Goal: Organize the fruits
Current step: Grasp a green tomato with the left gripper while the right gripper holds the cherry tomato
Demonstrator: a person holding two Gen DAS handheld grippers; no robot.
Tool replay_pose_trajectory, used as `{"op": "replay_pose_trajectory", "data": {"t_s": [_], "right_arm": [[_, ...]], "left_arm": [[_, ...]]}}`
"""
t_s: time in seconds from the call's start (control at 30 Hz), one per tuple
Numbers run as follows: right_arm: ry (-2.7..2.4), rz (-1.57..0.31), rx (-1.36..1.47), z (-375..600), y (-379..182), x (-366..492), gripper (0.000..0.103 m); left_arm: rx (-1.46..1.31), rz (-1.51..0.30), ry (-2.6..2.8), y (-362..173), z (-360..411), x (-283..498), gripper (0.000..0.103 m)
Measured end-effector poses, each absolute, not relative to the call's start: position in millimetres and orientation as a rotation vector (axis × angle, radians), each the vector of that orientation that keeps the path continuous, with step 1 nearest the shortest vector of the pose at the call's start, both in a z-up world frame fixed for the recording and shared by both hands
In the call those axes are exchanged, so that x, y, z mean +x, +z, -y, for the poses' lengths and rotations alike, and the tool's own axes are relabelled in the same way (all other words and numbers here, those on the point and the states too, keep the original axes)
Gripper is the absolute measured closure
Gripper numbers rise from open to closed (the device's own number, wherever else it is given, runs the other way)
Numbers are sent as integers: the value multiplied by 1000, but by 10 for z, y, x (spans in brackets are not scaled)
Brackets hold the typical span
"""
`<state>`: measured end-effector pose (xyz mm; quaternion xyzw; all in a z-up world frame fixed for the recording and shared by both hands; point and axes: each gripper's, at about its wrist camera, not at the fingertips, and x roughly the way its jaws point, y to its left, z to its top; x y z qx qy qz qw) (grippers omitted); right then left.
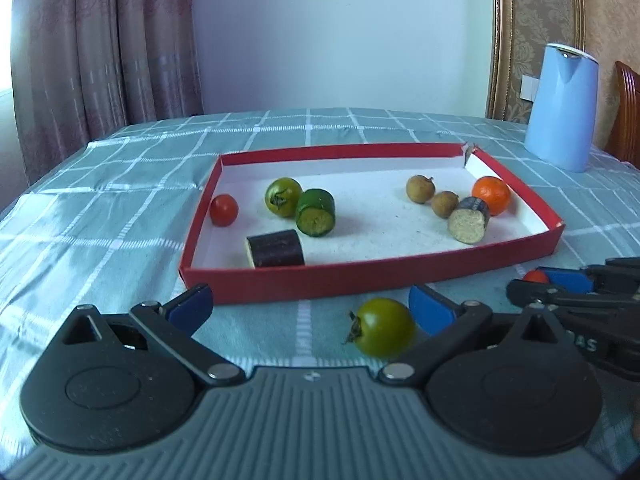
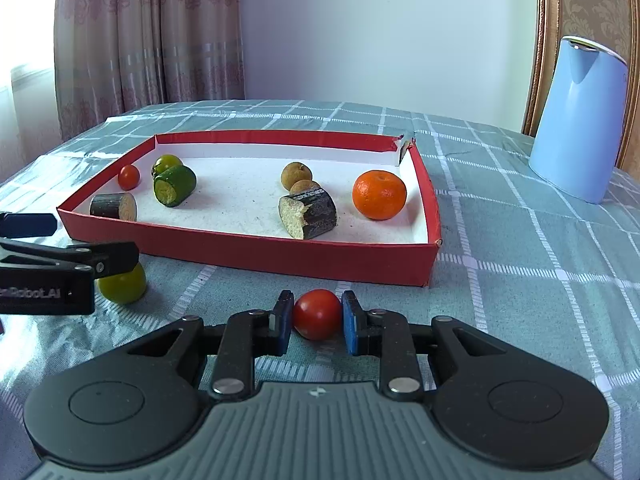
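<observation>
A red-walled box lies on the checked tablecloth. It holds a red cherry tomato, a green tomato, a cucumber piece, two eggplant pieces, two longans and an orange. In front of the box, my right gripper is shut on a second red tomato resting on the cloth. My left gripper stands wide open around a loose green tomato, which lies close to its right pad.
A tall pale blue jug stands at the back right of the table. A wooden chair back shows behind it. Curtains hang at the left. The two grippers are side by side along the box's near wall.
</observation>
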<state>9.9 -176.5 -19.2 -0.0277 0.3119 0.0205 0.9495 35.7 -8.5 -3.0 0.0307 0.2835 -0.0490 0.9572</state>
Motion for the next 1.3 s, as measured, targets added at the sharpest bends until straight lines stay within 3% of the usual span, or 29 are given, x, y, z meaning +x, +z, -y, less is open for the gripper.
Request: {"op": "replay_pose_trajectory", "data": {"t_s": [0.33,0.57,1.13,1.2,1.23,1.3], "right_arm": [[41,-636,-58,1743,-199,105,78],[41,-635,-58,1741,-200,105,78],[40,-636,-62,1733,-201,109,78],[40,-636,-61,1733,-202,108,78],[40,-636,-62,1733,-201,109,78],[40,-636,-62,1732,-201,109,78]], "left_arm": [[134,-570,-145,-91,252,266,0],[40,-683,-178,-203,116,457,0],[103,-647,-156,-183,219,412,0],[101,-634,-144,-169,212,404,9],[96,-640,-143,-172,202,415,21],[71,-662,-150,-185,167,457,20]]}}
